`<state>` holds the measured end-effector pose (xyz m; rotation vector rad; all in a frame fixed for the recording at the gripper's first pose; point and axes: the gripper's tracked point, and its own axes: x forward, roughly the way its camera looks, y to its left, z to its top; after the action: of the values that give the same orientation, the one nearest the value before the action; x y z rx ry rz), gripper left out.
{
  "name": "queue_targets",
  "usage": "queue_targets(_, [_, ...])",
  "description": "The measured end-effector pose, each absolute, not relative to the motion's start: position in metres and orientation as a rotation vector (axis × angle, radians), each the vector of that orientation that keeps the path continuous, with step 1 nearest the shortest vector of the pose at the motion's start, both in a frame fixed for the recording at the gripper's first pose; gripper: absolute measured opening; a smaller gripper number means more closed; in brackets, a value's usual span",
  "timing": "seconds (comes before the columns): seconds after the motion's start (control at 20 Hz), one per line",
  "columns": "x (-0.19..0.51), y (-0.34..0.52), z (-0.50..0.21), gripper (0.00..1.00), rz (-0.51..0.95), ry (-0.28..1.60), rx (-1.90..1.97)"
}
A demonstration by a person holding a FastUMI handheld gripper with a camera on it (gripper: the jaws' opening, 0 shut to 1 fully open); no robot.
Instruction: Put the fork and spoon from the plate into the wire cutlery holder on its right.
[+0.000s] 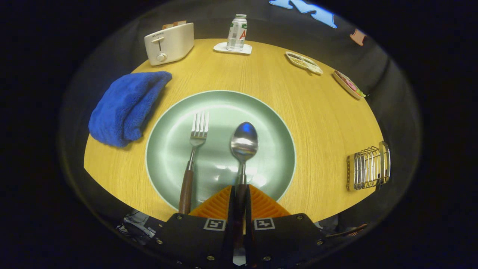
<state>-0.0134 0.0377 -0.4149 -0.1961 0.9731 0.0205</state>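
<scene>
A pale green plate (pixel 179 157) lies on the wooden table just ahead of my fingers. On it lies a fork (pixel 194 149) with a brown wooden handle, tines pointing away, left of my fingers. A spoon (pixel 244 144) with a dark handle points away from me, its bowl over the plate's middle. My gripper (pixel 239 194) is shut on the spoon's handle: the two orange ribbed fingers (pixel 218 203) press on it from both sides. The wire cutlery holder (pixel 368 168) stands on the table's edge, well to the right of the plate.
A folded blue towel (pixel 125 106) lies left of the plate. At the far side stand a white toaster (pixel 170 43) and a bottle (pixel 236 32) on a white coaster. Two small dishes (pixel 304 62) (pixel 348 84) with food sit at the far right edge.
</scene>
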Motion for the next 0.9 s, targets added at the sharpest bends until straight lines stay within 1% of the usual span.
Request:
queue_targets(0.05, [-0.013,0.037,-0.414,0.08,0.023,0.970,-0.214])
queue_targets(0.75, [-0.002,0.032,-0.381,0.08,-0.048,0.873,-0.233])
queue_targets(0.85, [-0.003,0.030,-0.380,0.02,-0.059,0.869,-0.253])
queue_targets(0.9, [-0.003,0.030,-0.379,0.02,-0.059,0.865,-0.250])
